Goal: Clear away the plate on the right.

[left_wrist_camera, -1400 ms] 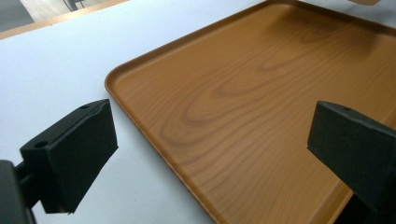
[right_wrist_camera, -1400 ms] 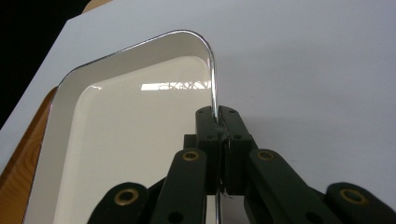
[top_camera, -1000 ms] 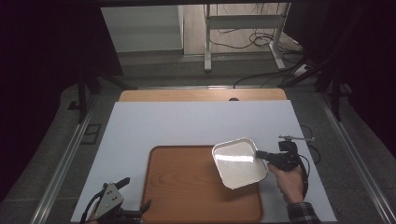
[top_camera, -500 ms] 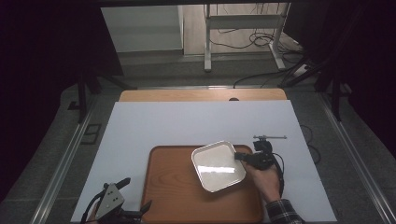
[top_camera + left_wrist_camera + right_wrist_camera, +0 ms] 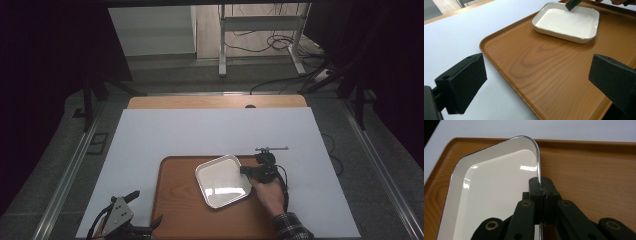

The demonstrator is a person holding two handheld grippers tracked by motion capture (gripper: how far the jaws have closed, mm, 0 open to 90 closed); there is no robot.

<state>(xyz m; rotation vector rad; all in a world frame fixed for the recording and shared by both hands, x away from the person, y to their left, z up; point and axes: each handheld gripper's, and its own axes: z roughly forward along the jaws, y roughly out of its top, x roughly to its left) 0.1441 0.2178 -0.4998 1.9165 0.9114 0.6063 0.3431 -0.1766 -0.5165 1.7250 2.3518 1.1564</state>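
White counter [image 5: 210, 132]; right tongs [image 5: 541, 187] clamped on dish [image 5: 223, 180] rim over tray [image 5: 180, 210], best lowered level; left tongs [image 5: 536, 82] agape, empty.

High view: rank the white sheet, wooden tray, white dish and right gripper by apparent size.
1. white sheet
2. wooden tray
3. white dish
4. right gripper, clamped on the dish's rim

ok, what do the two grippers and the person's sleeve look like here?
Both are black. The left gripper carries a grey three-cornered plate dotted with dark holes, and its jaws end in thick, blocky black pads. The right gripper has flat black linkage arms joined by brass-coloured rivets, with a black cable looping back past the hand. The sleeve at that wrist is dark plaid.
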